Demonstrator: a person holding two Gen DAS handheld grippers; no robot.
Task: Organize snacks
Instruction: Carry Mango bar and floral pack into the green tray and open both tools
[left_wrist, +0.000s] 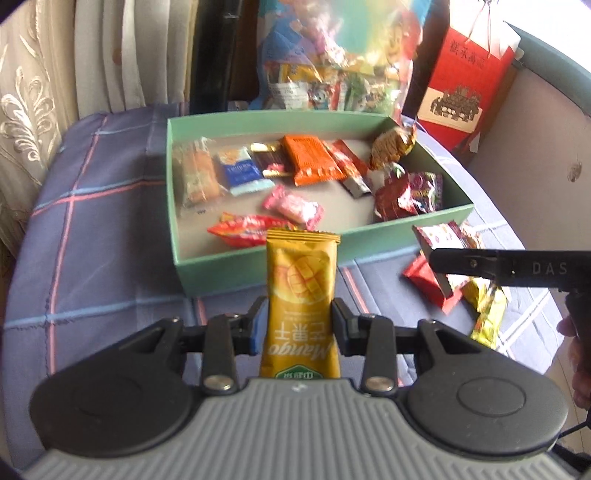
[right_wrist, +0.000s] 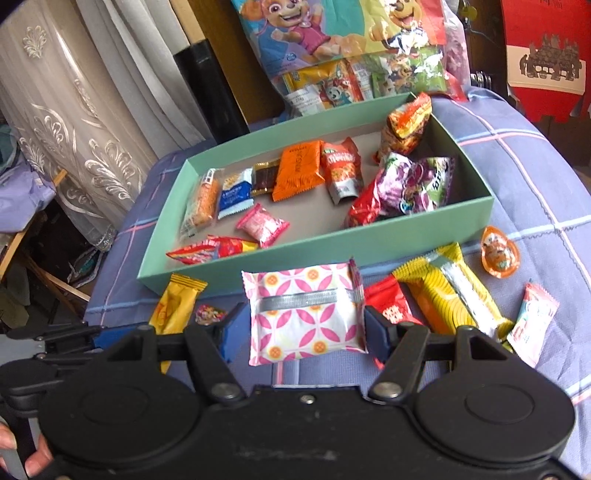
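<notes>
A green box (left_wrist: 258, 258) (right_wrist: 295, 254) on the blue checked cloth holds several snack packets. My left gripper (left_wrist: 298, 325) is shut on a yellow mango packet (left_wrist: 301, 291), held upright just in front of the box's near wall; the packet also shows in the right wrist view (right_wrist: 177, 306). My right gripper (right_wrist: 301, 325) is shut on a white packet with a pink pattern (right_wrist: 303, 317), held in front of the box. Its finger shows in the left wrist view (left_wrist: 480, 264) over loose snacks.
Loose snacks lie on the cloth right of the box: a red packet (right_wrist: 384, 302), yellow packets (right_wrist: 450, 291), an orange egg-shaped candy (right_wrist: 498, 251), a white-pink packet (right_wrist: 532, 321). A cartoon snack bag (right_wrist: 351, 48) and a red box (left_wrist: 469, 81) stand behind. Curtains hang at left.
</notes>
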